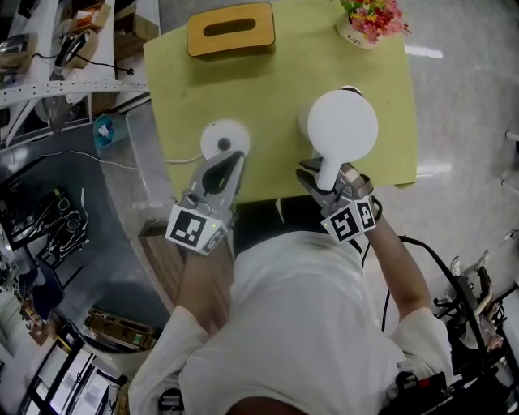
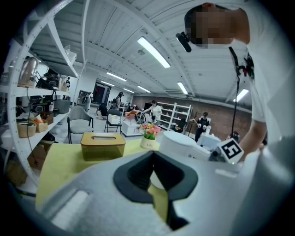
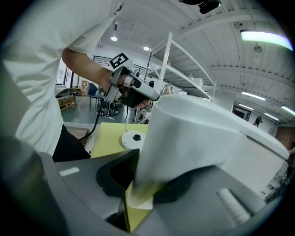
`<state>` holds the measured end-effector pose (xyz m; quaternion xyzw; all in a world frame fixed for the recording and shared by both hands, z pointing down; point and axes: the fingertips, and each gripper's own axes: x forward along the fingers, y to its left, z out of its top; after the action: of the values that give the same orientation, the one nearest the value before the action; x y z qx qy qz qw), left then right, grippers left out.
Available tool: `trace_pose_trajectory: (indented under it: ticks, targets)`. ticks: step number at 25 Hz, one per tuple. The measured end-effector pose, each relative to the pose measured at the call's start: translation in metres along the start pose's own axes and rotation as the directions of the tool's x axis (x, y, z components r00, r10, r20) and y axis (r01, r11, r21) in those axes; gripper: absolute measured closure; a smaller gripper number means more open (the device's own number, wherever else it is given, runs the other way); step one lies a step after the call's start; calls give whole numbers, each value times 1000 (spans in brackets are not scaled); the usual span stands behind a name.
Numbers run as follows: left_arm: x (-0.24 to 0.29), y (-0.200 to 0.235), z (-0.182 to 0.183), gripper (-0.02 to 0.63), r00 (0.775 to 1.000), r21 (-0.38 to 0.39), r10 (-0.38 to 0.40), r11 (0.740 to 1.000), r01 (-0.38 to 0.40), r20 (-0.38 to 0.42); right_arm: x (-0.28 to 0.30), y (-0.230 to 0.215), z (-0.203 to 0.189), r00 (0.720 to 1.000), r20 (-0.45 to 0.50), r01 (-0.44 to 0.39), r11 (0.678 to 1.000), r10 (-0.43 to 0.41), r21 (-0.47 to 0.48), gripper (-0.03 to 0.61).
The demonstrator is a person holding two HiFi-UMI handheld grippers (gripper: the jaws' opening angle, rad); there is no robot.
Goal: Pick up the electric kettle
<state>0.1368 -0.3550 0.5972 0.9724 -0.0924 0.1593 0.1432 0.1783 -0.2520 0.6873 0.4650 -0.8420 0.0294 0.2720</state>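
Closest to the lens, the right gripper [image 3: 146,182] is seen with its fingers [image 3: 117,173] pressed on either side of the white handle of the electric kettle [image 3: 203,133], so that the handle is held between them. In the head view the kettle is found over the right part of the yellow counter [image 1: 276,89], with its round lid turned upward and its handle pointed toward the person. Whether its foot is rested on the counter cannot be told. The round white kettle base [image 1: 225,138], from which a cord is led off to the left, is placed apart from the kettle on the counter's left part. The left gripper [image 1: 234,156] is held just at the near edge of that base, its fingers drawn close together with nothing between them. A tan tissue box [image 1: 231,28] is set at the counter's far edge, and a pot of flowers [image 1: 371,19] at its far right corner.
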Motion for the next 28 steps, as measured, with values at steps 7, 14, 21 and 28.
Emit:
trace_pose_trajectory:
  ticks: [7,14,21,28]
  targets:
    - [-11,-8,12,610,1000,-10,9,1000,-9,-12,-1,8,-3,999,-39,-32,999,32,4,418]
    - [-21,-16,17,611,1000,-23,19,1000,-20,-17,-15,-1,-1,999,-52,6,1000,-5,23,400]
    - [-26,-41,34,611,1000,6,13,1000,-13,-22,-50,-7,-4,994,-97,45,999,-42,30,397]
    - [-54,-64,67,611,998,45,55,997,-56,23,-93,-7,9,991,-100,87,996,-84,29,397]
